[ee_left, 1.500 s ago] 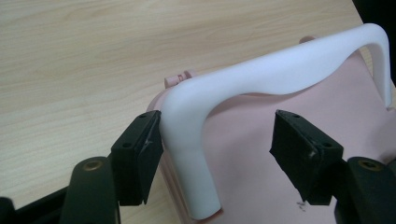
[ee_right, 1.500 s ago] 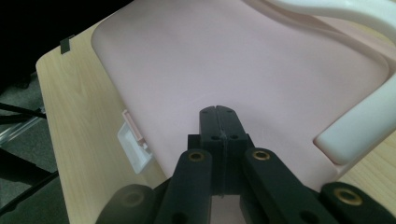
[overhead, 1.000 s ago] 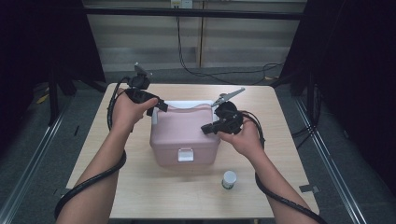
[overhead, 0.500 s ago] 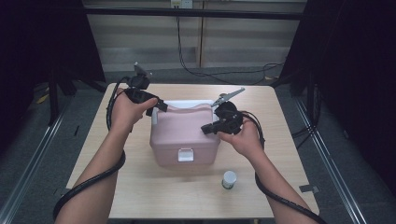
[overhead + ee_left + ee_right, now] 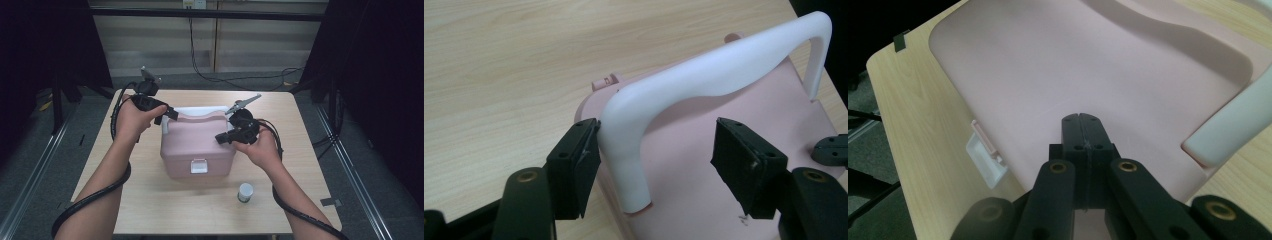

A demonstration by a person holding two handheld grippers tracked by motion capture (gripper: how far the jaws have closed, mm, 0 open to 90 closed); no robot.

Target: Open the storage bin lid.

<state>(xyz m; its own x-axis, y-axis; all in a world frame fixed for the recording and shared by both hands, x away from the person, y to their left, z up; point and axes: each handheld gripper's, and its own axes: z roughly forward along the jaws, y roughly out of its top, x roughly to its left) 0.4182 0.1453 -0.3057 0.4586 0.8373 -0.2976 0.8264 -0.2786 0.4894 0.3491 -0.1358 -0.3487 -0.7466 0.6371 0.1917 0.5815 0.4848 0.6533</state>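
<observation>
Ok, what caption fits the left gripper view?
Open left hand-held gripper straddling the pink box's white handle.

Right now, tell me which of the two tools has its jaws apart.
The left tool: its jaws stand apart around the box's white handle. The right tool is closed, over the pink lid.

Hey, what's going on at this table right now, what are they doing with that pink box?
A person works on a pink box on a wooden table with a gripper in each hand. The left gripper has its jaws open around one end of the white handle, one pad touching it, not clamped. The right gripper is shut, holding nothing, its tip at the lid. The front latch looks closed. A small white-capped jar stands on the table in front of the box.
</observation>
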